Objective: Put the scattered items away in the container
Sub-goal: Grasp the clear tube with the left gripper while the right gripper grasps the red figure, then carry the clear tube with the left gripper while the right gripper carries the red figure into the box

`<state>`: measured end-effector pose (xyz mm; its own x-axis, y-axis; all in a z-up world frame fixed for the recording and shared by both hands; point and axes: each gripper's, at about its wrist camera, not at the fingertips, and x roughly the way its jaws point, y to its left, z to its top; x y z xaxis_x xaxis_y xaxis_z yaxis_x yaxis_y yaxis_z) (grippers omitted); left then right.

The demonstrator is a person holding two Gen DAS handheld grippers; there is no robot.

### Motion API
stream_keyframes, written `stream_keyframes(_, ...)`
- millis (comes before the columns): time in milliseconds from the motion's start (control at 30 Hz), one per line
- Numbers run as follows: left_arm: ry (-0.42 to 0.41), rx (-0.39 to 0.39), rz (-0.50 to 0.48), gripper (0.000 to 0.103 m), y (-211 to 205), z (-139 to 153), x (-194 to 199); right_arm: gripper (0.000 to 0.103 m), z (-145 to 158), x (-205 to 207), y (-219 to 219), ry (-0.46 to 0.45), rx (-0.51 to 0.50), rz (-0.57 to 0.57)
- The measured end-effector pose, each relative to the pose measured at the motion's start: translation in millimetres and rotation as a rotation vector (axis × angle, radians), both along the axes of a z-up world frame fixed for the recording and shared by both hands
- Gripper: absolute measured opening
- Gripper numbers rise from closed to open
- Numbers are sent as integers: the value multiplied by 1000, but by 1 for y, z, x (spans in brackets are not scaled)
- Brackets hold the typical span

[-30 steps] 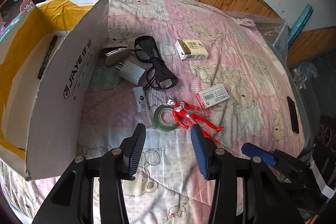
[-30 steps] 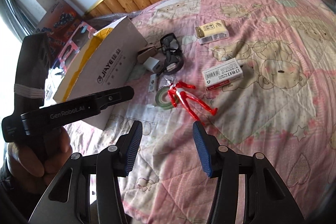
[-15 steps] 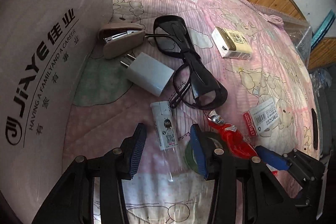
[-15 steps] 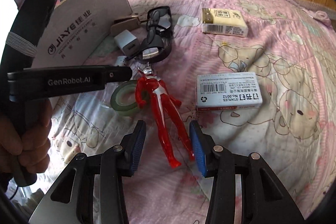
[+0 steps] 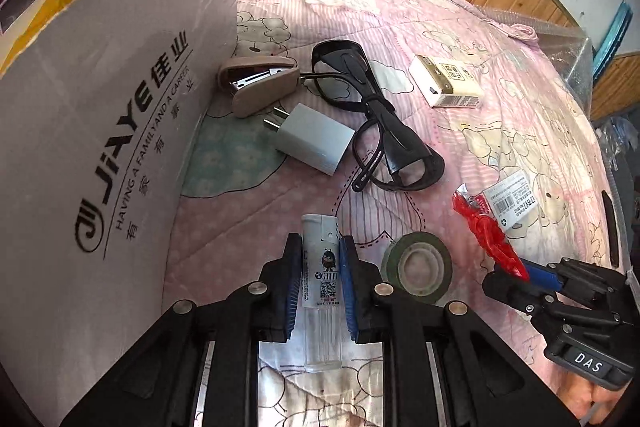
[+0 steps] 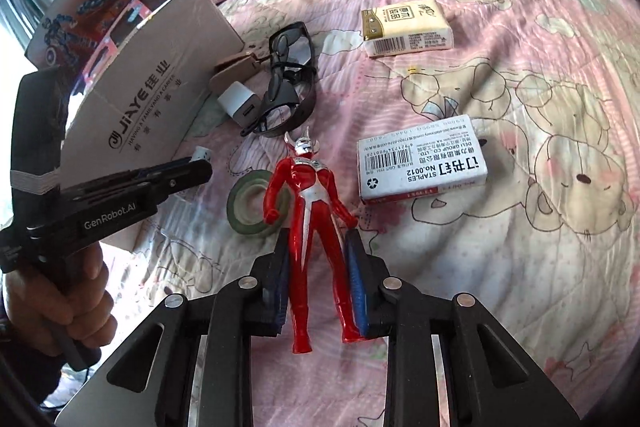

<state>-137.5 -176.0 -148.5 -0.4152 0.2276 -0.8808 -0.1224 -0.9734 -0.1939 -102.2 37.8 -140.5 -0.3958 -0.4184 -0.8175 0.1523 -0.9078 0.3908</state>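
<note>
The lighter (image 5: 321, 267), a small clear one with a white printed label, lies on the pink quilted bed (image 5: 500, 39) near its front edge, just beside the cardboard box (image 5: 120, 131), and the left tool (image 5: 320, 279) has its blue pads pressed against both sides of the lighter's body: closed on it. The red toy figure (image 6: 310, 223) lies on the bed a little farther from the box, one arm over the green tape roll (image 6: 250, 205); the right tool (image 6: 318, 279) has its pads around the figure's legs, one pad touching the outer leg, so it looks clamped on it, though how firmly I cannot tell.

Judged from this, the step in hand is a double pick: both items are gripped but neither seems lifted off the quilt yet. Next, each tool should rise clear and carry its item over the box's tall wall, the left one first since it is nearest, then let go inside.

Left to tidy toward the middle of the bed: stapler (image 5: 258, 85), white charger (image 5: 310, 139), black glasses (image 5: 380, 123), tissue pack (image 6: 406, 25) and staples box (image 6: 422, 161).
</note>
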Motion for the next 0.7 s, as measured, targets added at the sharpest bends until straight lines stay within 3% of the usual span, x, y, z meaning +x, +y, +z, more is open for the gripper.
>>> stream_keyframes(333,41,11,-10,19,0,32,19,27,17,14,-2,23,-51,-21)
stream_keyframes(700,80,39,-26,19,8,62,41,27,37,42,-2,53,-41,-33)
